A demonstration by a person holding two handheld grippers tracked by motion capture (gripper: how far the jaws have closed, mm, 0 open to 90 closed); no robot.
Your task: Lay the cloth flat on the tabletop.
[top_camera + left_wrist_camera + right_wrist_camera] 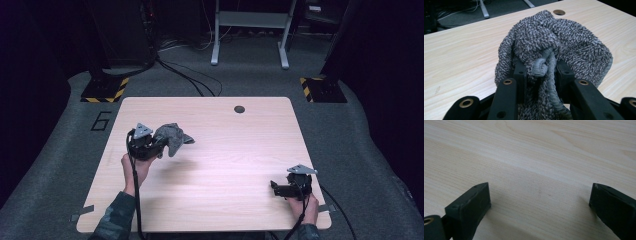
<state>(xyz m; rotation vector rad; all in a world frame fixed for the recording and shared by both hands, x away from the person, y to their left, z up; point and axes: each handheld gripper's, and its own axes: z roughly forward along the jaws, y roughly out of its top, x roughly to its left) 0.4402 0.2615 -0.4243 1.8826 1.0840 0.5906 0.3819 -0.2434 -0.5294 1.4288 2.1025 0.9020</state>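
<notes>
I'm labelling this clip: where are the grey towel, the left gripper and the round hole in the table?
grey towel (pixel 564 42), left gripper view, on its bunched pile.
left gripper (pixel 541 72), left gripper view, midway between its fingertips.
round hole (pixel 239 109), high view, on its dark centre.

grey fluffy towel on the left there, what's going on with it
A person is working at a light wooden table with a hand-held gripper in each hand. The left hand-held gripper is clamped on a bunched-up grey terry cloth towel, holding it lifted off the tabletop. The right hand-held gripper sits near the table's front right corner, jaws wide apart with nothing between them.
</notes>
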